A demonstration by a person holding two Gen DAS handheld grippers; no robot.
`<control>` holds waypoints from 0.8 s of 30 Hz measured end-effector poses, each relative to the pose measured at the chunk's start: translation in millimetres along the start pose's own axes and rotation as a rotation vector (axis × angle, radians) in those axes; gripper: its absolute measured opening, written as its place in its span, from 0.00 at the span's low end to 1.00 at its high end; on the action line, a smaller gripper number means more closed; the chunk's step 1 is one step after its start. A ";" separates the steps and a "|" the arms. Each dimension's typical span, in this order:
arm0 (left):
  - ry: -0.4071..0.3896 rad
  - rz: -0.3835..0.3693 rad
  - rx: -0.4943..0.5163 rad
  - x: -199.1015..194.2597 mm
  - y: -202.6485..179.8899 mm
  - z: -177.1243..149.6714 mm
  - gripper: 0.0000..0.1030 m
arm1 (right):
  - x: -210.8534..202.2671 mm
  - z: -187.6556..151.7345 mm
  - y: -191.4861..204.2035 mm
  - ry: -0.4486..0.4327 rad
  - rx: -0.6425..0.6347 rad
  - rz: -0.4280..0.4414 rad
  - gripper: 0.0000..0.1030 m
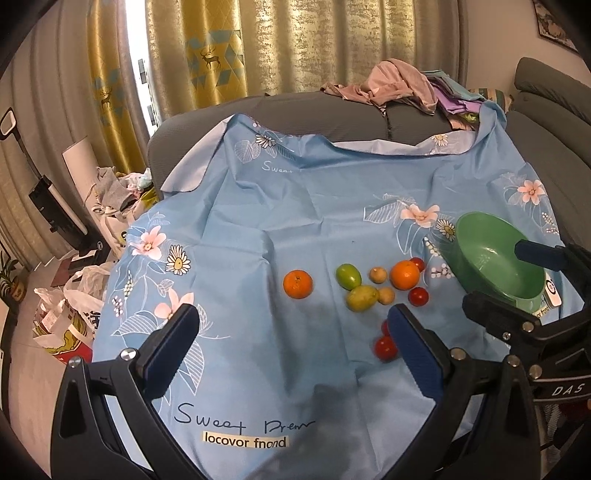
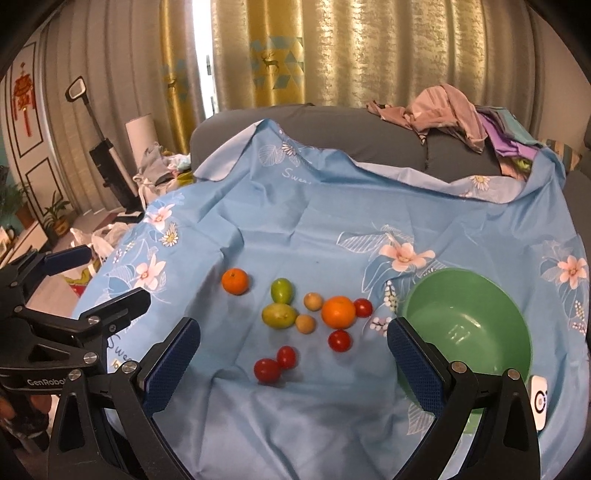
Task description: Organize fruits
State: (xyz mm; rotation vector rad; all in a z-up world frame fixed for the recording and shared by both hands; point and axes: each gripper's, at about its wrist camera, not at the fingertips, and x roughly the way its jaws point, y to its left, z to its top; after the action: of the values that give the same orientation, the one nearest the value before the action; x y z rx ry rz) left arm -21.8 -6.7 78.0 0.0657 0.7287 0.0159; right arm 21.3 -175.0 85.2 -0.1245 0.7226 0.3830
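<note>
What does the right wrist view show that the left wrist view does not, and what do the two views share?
Only the right wrist view shows the red knot ornament on the wall and the pair of small red fruits lying fully unhidden. Only the left wrist view shows the printed words "locovor fnond" in full and the picture frame corner. Both show the blue floral cloth, the empty green bowl, two oranges, and two green fruits.

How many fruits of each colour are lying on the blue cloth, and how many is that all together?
Orange: 2, one alone and one in the cluster
Green: 2
Tan: 2
Red: 4
Total: 10, all on the blue cloth; the green bowl is empty.
</note>
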 end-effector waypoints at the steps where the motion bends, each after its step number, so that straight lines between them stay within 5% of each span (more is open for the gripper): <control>1: 0.000 0.001 0.000 -0.1 -0.3 0.4 0.99 | -0.1 0.2 -0.3 -0.001 -0.001 0.003 0.99; 24: 0.002 0.006 -0.001 -1.3 3.2 -1.6 0.99 | -4.6 1.8 0.2 -0.010 -0.002 0.002 0.99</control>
State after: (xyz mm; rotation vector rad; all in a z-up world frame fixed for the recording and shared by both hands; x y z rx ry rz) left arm -23.8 -3.5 77.9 0.0667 0.7307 0.0218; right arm 19.2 -175.8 89.7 -0.1240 0.7121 0.3857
